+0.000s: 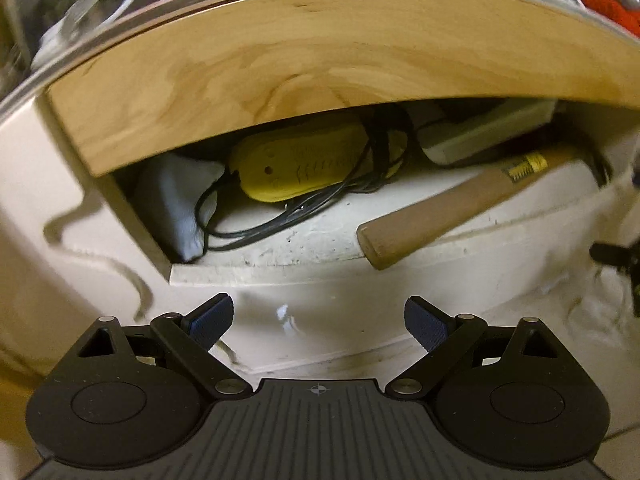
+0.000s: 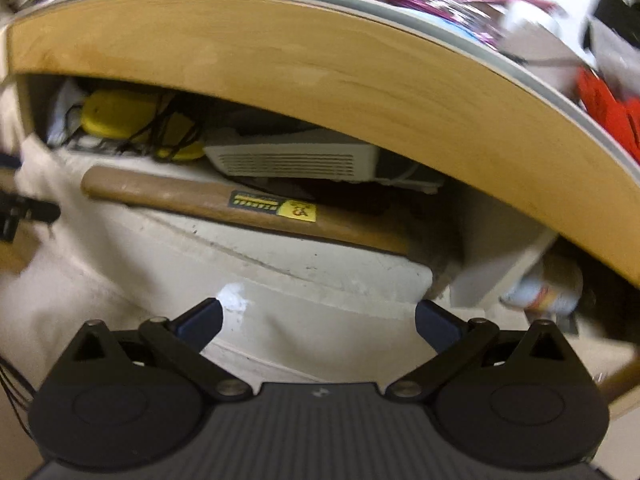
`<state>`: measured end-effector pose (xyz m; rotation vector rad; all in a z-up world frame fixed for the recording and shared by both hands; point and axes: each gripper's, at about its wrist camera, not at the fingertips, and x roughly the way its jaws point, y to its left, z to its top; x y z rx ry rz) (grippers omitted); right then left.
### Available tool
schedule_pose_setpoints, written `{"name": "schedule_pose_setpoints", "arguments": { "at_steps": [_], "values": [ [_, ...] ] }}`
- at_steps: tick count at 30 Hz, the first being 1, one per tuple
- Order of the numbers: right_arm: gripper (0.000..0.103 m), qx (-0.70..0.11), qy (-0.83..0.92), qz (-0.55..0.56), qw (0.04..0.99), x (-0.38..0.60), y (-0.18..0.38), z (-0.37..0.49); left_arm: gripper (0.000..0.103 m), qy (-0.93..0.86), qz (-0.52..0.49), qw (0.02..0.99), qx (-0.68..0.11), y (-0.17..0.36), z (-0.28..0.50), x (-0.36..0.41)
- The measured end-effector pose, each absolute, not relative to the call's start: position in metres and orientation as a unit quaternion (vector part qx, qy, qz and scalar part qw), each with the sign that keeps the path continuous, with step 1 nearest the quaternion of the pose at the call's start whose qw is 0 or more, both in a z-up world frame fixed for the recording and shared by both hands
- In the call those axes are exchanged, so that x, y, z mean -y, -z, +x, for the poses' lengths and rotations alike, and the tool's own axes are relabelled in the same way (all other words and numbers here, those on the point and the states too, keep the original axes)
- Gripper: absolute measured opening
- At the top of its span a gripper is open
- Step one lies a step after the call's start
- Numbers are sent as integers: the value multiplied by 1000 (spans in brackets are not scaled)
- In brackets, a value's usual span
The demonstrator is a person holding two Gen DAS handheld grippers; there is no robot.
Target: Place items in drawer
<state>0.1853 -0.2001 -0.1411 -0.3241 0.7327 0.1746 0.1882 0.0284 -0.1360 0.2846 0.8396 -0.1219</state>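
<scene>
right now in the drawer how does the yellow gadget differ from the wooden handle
The yellow gadget is rounded plastic with black cord wrapped around it; the wooden handle is a long plain brown stick bearing a yellow label. The yellow gadget sits far back under the wooden tabletop edge; the wooden handle lies diagonally, reaching the drawer's front. Both lie flat inside.

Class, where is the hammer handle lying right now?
In both views the hammer handle lies inside the open drawer, near its front edge, in front of the yellow device and white box.

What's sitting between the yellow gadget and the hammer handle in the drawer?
In the left wrist view, black cord trails from the yellow gadget across bare drawer floor toward the hammer handle; nothing else lies there.
</scene>
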Motion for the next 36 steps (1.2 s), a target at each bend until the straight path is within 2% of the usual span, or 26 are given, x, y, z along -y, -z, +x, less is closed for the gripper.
{"name": "schedule_pose_setpoints", "arguments": {
  "at_steps": [14,19,20,22,23,25,27,36],
  "values": [
    [102,-333,-155,-362,857,191,159,191,93,130,379,833,-382,165,190,-5],
    [94,-336,-181,-447,809,189,173,193,84,140,480,785,-366,181,188,-4],
    [89,-338,-183,-463,799,188,176,194,81,140,498,776,-361,184,187,-3],
    [81,-345,-182,-488,781,188,185,196,69,138,527,760,-354,188,186,-3],
    [73,-347,-184,-504,769,188,189,197,65,136,541,753,-349,190,185,-3],
    [64,-343,-174,-541,748,187,197,197,46,132,573,735,-337,195,182,-1],
    [49,-342,-161,-571,729,186,203,200,44,137,599,717,-329,199,179,0],
    [47,-351,-151,-592,710,180,205,197,43,142,640,687,-313,196,168,2]
  ]
}}
